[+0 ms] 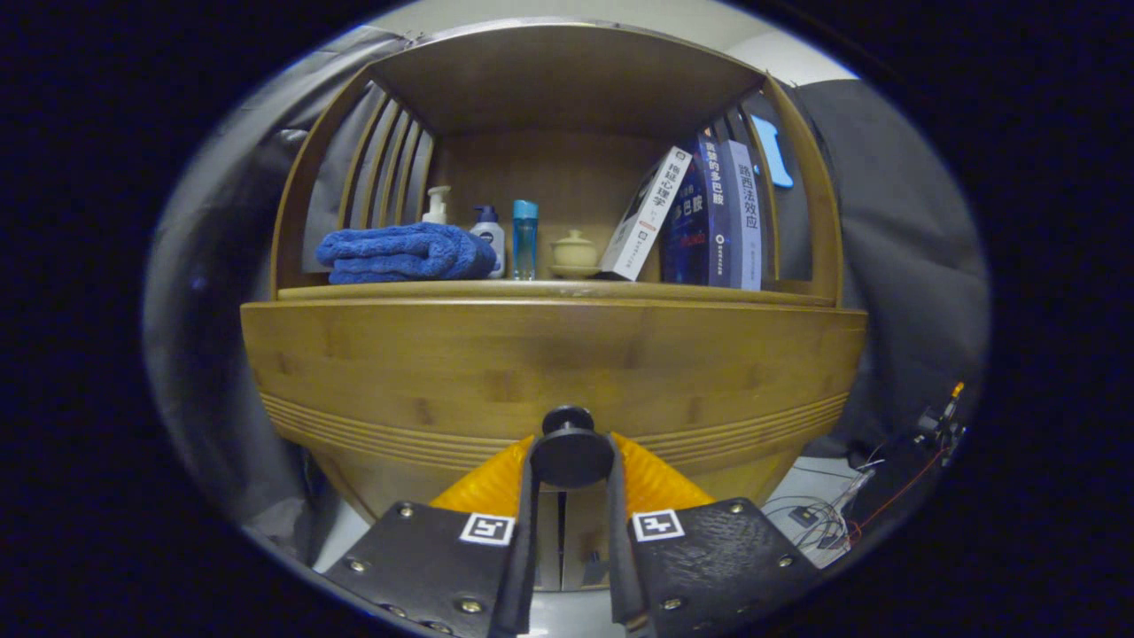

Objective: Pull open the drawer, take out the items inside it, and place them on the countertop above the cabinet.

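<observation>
Here hand-held gripper [571,461] clamps drawer knob [571,454] below countertop [549,290].

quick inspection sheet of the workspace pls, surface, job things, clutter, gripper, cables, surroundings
surface: wooden countertop above the drawer, already crowded along its length
job's things: drawer front looks closed; black round knob sits between the fingers; drawer contents hidden
clutter: folded blue towel, pump bottles, blue tumbler, lidded cup on saucer, leaning books
grippers: gripper closed on the knob, both fingers against its sides
cables: loose wires and a small board on the floor right of the cabinet
surroundings: dark cloth wall either side, slatted cabinet side
</observation>
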